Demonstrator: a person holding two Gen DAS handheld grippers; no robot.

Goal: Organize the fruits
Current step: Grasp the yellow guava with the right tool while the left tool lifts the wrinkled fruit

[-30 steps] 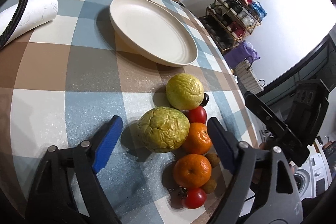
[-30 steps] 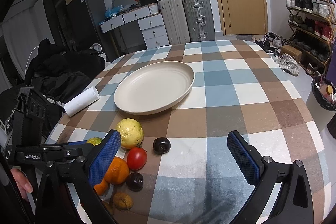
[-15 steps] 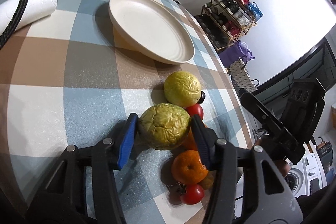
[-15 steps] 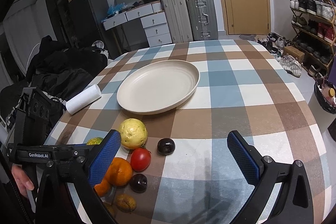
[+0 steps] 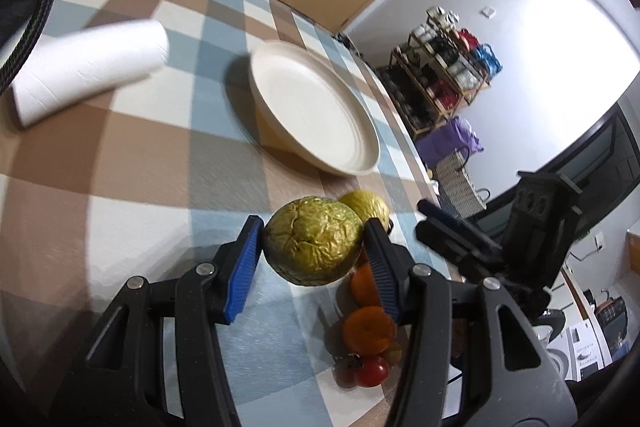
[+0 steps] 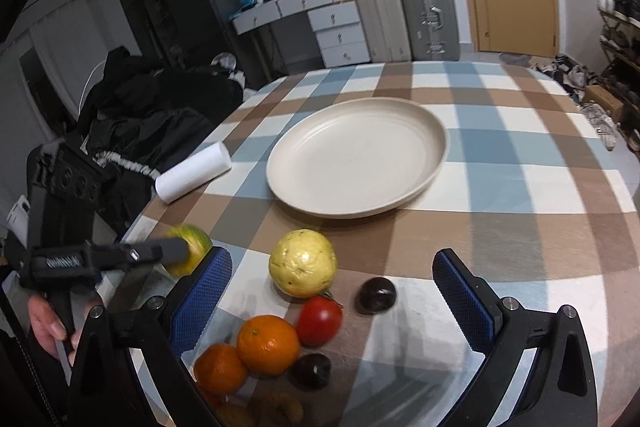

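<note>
My left gripper (image 5: pixel 314 245) is shut on a wrinkled green-yellow fruit (image 5: pixel 314 241) and holds it above the table; it also shows in the right wrist view (image 6: pixel 188 249). A yellow fruit (image 6: pixel 302 263), a red tomato (image 6: pixel 320 319), two oranges (image 6: pixel 266 343), two dark plums (image 6: pixel 376 295) and brown kiwis (image 6: pixel 280 407) lie in a cluster near the table's front edge. The empty cream plate (image 6: pixel 424 131) sits beyond them; it also shows in the left wrist view (image 5: pixel 368 143). My right gripper (image 6: pixel 332 291) is open and empty, low over the cluster.
A white paper towel roll (image 6: pixel 194 177) lies left of the plate on the checked tablecloth (image 6: pixel 520 187). Black clothing and a cable sit off the table's left side. Suitcases, drawers and a shoe rack stand in the room behind.
My left gripper has closed on the wrinkled green-yellow fruit and lifted it off the table, tilting toward the plate. My right gripper has moved slightly closer to the fruit cluster, still open.
</note>
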